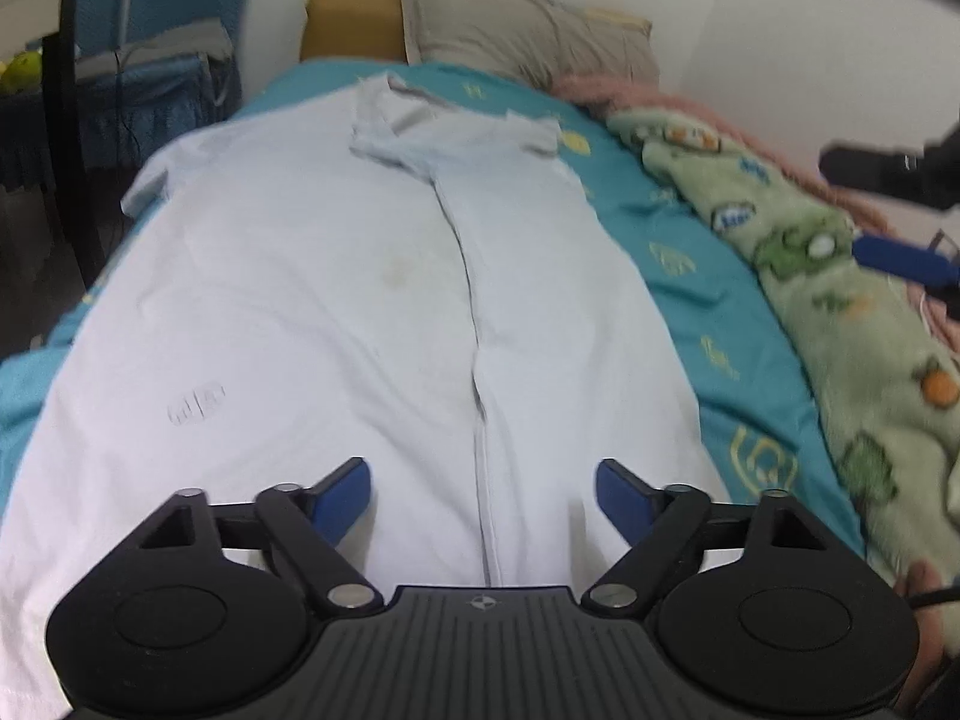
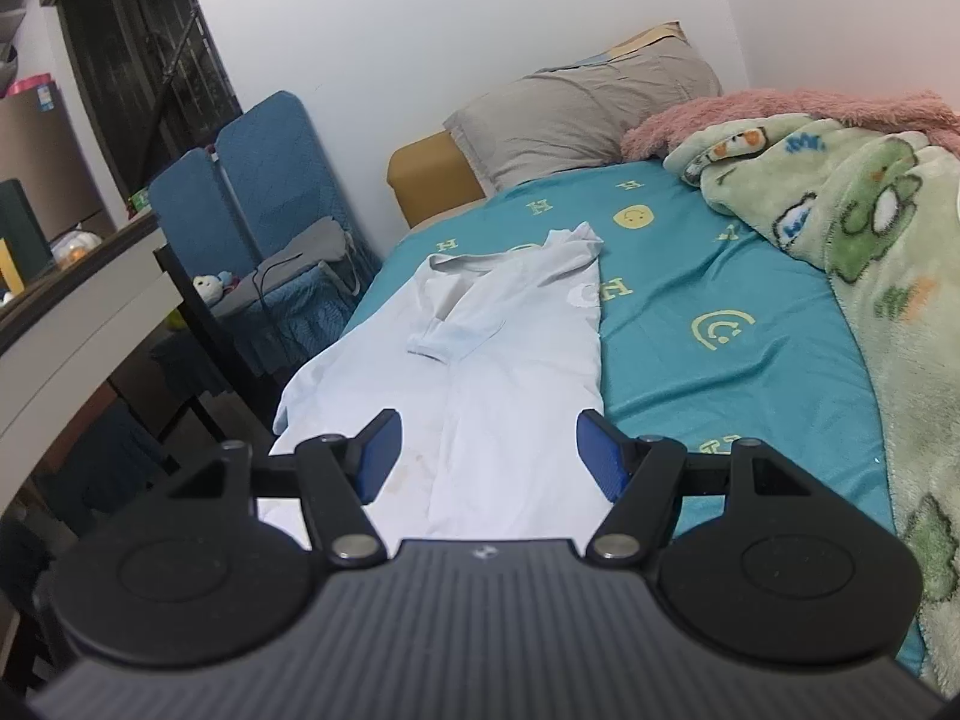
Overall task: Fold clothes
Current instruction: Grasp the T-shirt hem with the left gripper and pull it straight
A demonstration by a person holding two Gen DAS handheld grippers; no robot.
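Left gripper (image 1: 483,501): fingers apart, empty, hovering over near hem. White shirt (image 1: 336,312) spread flat on teal bedsheet (image 1: 678,252), ahead of fingertips; right side already folded inward, so edge runs between fingers. Right gripper (image 2: 489,456): fingers apart, empty, raised above shirt; folded panel lies ahead, between fingertips. Left sleeve unfolded, beyond left finger: likely next grasp.

Bed (image 2: 720,372) with teal sheet, printed with yellow smiley faces and letters. Pale shirt (image 1: 372,324) spread flat along the sheet's left half, collar toward the headboard, right side folded in over the middle, one sleeve folded across the chest. Grey pillow (image 2: 576,114) at the head. Green cartoon-print blanket (image 2: 876,252) bunched along the right edge, pink fleece (image 2: 762,111) behind it.
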